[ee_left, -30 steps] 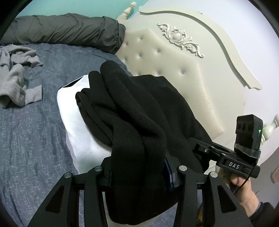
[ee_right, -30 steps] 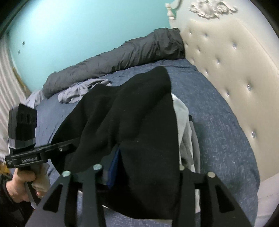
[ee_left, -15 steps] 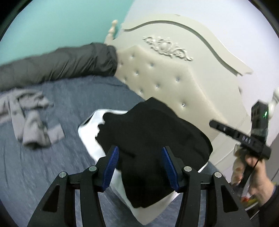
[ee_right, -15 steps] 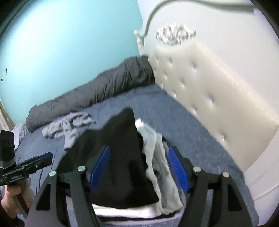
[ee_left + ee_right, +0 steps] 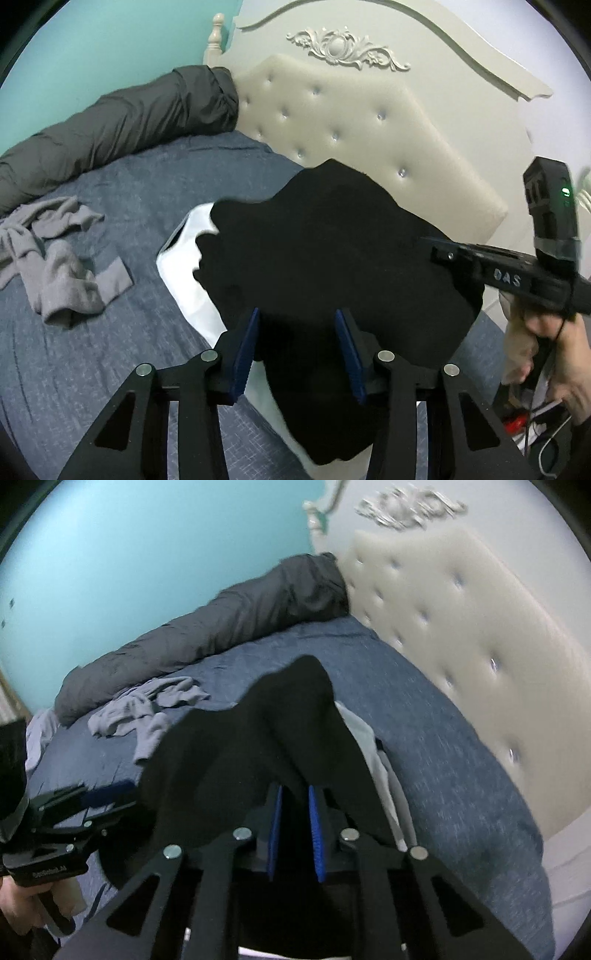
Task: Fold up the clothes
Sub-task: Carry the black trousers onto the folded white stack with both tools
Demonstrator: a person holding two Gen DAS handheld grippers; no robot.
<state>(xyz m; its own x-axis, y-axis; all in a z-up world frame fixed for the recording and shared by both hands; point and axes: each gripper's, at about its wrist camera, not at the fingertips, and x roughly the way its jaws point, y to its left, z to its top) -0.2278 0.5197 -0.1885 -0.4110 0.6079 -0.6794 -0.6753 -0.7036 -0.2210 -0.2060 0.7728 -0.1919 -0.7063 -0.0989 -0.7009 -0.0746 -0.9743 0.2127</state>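
Note:
A black fleece garment (image 5: 332, 258) lies on top of a stack of folded white and grey clothes (image 5: 184, 266) near the headboard. My left gripper (image 5: 295, 325) is open above its near edge, blue pads apart, holding nothing. In the right wrist view my right gripper (image 5: 295, 794) has its blue pads close together on a raised ridge of the black garment (image 5: 258, 746), which tents up toward the jaws. The pale folded clothes (image 5: 373, 749) show to the right of it. Each view shows the other gripper at its edge.
A crumpled grey garment (image 5: 55, 251) lies on the blue bedsheet (image 5: 110, 350) to the left. A rolled dark grey duvet (image 5: 129, 114) lies along the teal wall. The cream tufted headboard (image 5: 351, 122) stands right behind the stack.
Both grippers let go of the black garment and drew back from it. The left stays open. The right has since closed again on a ridge of the black fabric.

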